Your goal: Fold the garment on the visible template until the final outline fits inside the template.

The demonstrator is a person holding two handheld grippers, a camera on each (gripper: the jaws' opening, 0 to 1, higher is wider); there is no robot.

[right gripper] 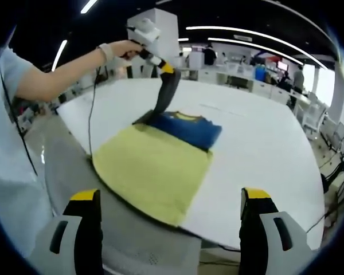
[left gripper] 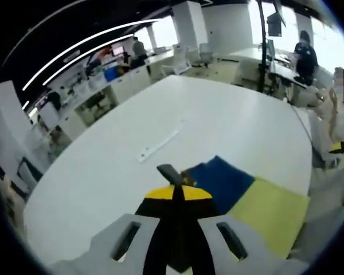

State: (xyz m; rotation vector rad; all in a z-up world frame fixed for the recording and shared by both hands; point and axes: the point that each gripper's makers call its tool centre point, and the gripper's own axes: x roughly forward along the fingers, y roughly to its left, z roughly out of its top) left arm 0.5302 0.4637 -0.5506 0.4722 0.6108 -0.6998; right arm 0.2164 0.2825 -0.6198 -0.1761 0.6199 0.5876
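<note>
Blue garment pinched by left gripper, arm outstretched | right gripper agape

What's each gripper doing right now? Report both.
Left gripper: shut, tips down at the edge of the folded dark blue cloth garment.
Right gripper: open, holding nothing, above the flat yellow rectangular template.

Yellow-tipped black jaws, grey housing, white wristband

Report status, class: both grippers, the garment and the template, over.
Left gripper shut, tip at blue garment's edge. Right gripper open, clear of the cloth. Garment folded, lying at yellow template's far end. Nothing in the way.
</note>
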